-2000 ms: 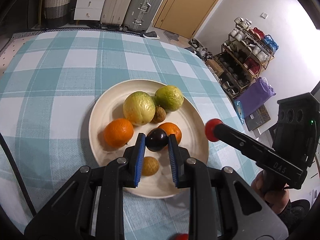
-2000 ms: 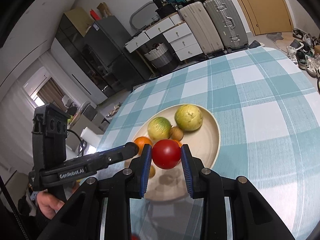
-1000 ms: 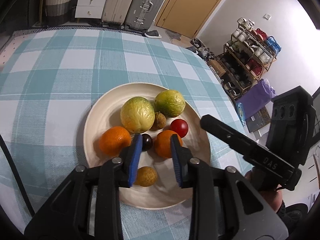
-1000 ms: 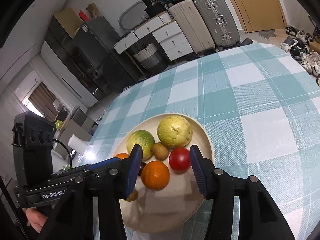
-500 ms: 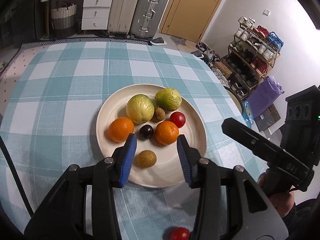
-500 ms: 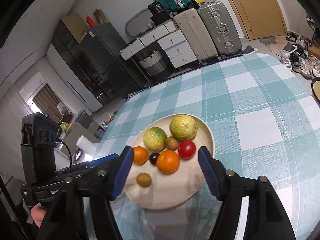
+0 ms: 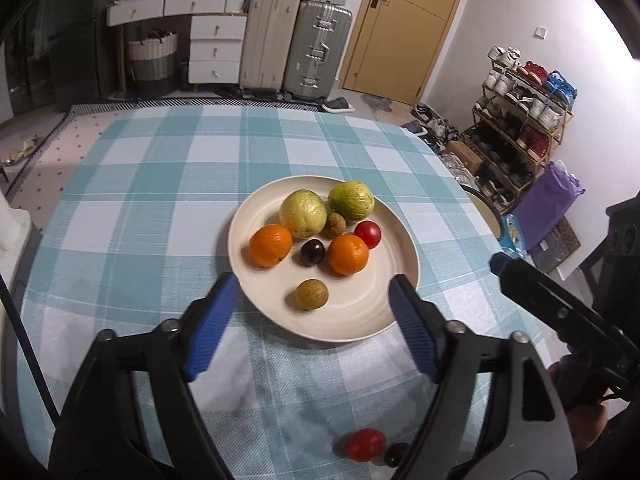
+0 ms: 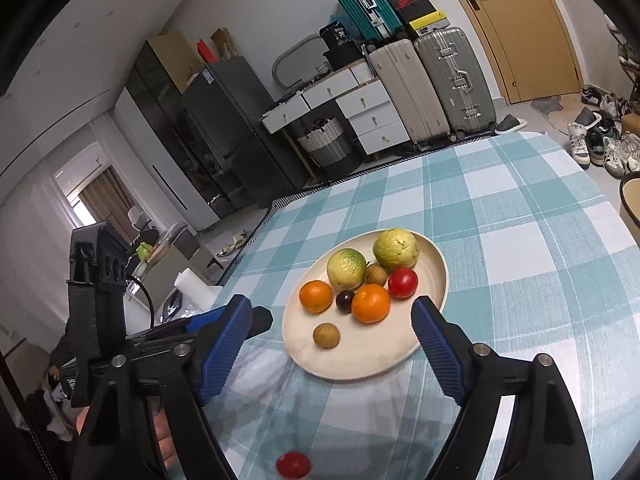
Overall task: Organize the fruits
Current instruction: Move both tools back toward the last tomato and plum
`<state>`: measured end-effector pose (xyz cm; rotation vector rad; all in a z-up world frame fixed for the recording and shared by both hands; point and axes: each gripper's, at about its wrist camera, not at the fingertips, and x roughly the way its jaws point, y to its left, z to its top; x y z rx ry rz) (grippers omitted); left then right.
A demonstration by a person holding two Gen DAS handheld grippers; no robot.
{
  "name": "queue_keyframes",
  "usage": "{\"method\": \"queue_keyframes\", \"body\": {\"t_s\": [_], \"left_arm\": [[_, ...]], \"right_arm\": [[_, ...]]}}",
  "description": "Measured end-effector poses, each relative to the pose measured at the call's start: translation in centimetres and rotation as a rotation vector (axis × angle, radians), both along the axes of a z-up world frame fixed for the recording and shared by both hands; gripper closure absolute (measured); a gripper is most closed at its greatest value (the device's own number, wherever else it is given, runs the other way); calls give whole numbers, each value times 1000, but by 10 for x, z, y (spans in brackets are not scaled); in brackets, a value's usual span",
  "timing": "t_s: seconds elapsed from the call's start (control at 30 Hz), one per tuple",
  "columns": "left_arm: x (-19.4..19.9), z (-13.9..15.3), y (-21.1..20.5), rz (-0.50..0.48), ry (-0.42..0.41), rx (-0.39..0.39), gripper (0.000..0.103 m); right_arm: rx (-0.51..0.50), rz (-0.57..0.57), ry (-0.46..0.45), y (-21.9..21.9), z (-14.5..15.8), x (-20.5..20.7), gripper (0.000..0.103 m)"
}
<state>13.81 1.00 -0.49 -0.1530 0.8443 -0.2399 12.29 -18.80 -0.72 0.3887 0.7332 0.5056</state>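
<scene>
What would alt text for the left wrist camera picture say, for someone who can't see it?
A cream plate on a teal checked tablecloth holds seven fruits: two oranges, two green-yellow fruits, two small brown ones, a dark plum and a red tomato. The open left claw frames the plate's near edge; another tomato lies on the cloth nearby.

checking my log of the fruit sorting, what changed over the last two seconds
Both grippers let go and pulled back from the cream round plate. The left gripper released the small dark plum; the right gripper released the red tomato. Both fruits now lie on the plate, and both sets of jaws stand wide open. The two guavas, two oranges and brown longans stayed put.
</scene>
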Motion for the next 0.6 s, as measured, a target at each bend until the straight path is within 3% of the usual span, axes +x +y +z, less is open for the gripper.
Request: {"method": "queue_keyframes", "body": {"t_s": [0.37, 0.6], "left_arm": [[-37, -1, -5, -6, -31, 48, 13], [-58, -13, -3, 17, -20, 53, 1]], "right_arm": [[-11, -13, -16, -5, 0, -31, 8], [-22, -14, -19, -5, -4, -51, 5]]}}
